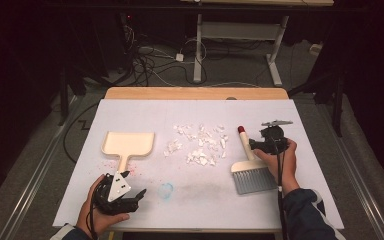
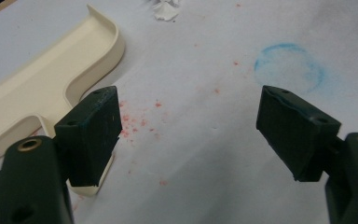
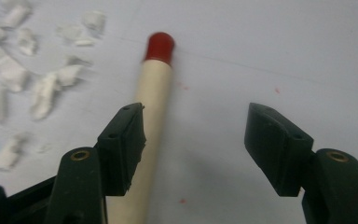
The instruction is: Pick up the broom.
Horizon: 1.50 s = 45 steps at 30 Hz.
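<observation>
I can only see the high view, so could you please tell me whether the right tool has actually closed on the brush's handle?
Observer: Not yet. In the right gripper view the right tool stands open around the pale wooden brush handle with the red tip; one jaw is right beside it, the other stands well clear.
Operator: Thank you. And what about the other hand?
Observer: In the left gripper view the left tool is open, with the handle end of the cream plastic dustpan at one jaw and only the white paper sheet between the jaws.
</observation>
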Tool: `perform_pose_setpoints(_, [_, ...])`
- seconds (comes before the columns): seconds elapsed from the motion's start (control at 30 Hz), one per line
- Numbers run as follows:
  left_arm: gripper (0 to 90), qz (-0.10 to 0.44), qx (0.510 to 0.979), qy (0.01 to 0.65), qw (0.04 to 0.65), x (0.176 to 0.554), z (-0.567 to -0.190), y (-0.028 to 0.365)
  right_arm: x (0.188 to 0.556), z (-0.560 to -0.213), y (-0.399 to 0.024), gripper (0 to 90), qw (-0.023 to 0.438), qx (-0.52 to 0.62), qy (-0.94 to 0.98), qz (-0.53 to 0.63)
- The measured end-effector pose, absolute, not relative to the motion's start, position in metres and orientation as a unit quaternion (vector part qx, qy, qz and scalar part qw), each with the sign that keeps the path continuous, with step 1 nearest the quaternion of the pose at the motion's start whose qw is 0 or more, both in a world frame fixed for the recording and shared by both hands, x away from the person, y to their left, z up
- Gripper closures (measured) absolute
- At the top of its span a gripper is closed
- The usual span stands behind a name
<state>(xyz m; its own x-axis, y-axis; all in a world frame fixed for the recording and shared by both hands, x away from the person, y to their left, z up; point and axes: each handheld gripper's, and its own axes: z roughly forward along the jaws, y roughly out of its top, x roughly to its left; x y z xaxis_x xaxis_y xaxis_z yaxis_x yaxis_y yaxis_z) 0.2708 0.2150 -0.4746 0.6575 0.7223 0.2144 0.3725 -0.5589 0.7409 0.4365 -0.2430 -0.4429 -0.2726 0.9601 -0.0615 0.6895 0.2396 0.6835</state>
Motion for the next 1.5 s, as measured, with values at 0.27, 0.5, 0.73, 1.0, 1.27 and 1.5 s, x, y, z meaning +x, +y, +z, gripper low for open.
perform_pose_setpoints(0.27, [21.8, 0.253, 0.849, 0.319, 0.337, 0.27, -0.476, 0.214, 0.44, -0.46, -0.227, 44.9, 0.209, 0.546, 0.772, 0.248])
perform_pose_setpoints(0.5, [22.0, 0.247, 0.852, 0.319, 0.333, 0.271, -0.478, 0.212, 0.443, -0.464, -0.23, 60.8, 0.203, 0.548, 0.769, 0.258])
perform_pose_setpoints(0.73, [22.0, 0.241, 0.855, 0.319, 0.33, 0.269, -0.477, 0.212, 0.441, -0.464, -0.229, 66.7, 0.212, 0.551, 0.767, 0.253])
perform_pose_setpoints(1.0, [22.9, 0.251, 0.852, 0.315, 0.335, 0.268, -0.474, 0.213, 0.435, -0.458, -0.236, 70.6, 0.223, 0.543, 0.766, 0.262])
perform_pose_setpoints(1.27, [23.5, 0.242, 0.833, 0.334, 0.368, 0.266, -0.461, 0.208, 0.404, -0.42, -0.256, 70.7, 0.254, 0.512, 0.75, 0.333])
perform_pose_setpoints(1.5, [23.5, 0.241, 0.827, 0.328, 0.388, 0.27, -0.446, 0.184, 0.374, -0.397, -0.267, 70.8, 0.271, 0.495, 0.726, 0.392])
